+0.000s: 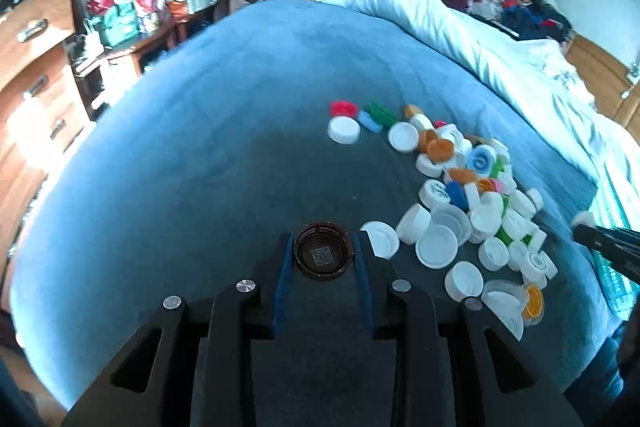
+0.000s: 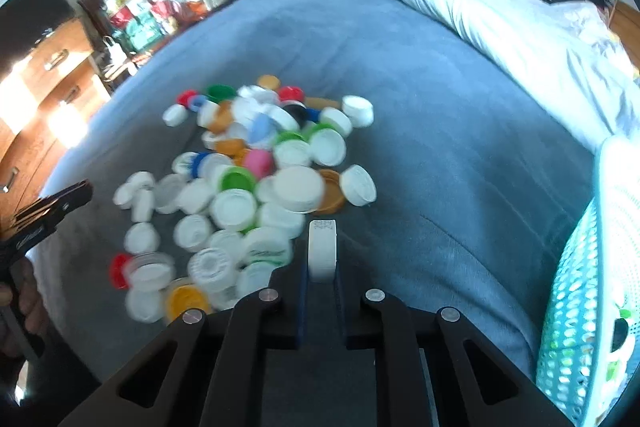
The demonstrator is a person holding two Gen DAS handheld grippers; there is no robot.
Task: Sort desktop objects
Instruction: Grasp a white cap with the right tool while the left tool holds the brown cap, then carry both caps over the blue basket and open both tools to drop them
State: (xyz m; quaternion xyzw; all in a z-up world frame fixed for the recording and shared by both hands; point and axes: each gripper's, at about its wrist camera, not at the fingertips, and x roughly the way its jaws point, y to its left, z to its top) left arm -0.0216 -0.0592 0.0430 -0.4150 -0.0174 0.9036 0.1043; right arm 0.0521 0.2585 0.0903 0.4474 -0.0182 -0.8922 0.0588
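Brown cap (image 1: 323, 255) between left gripper (image 1: 323, 259) jaws, white cap (image 2: 322, 250) edgewise in right gripper (image 2: 322, 267)

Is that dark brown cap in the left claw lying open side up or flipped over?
Open side up: the dark brown cap, clamped in the left gripper, shows its hollow inside with a printed code.

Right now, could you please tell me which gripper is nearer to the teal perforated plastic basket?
Right. The right gripper, clamping a white cap edge-on, has the basket close on its right; the left gripper, holding a brown cap, is beyond the cap pile.
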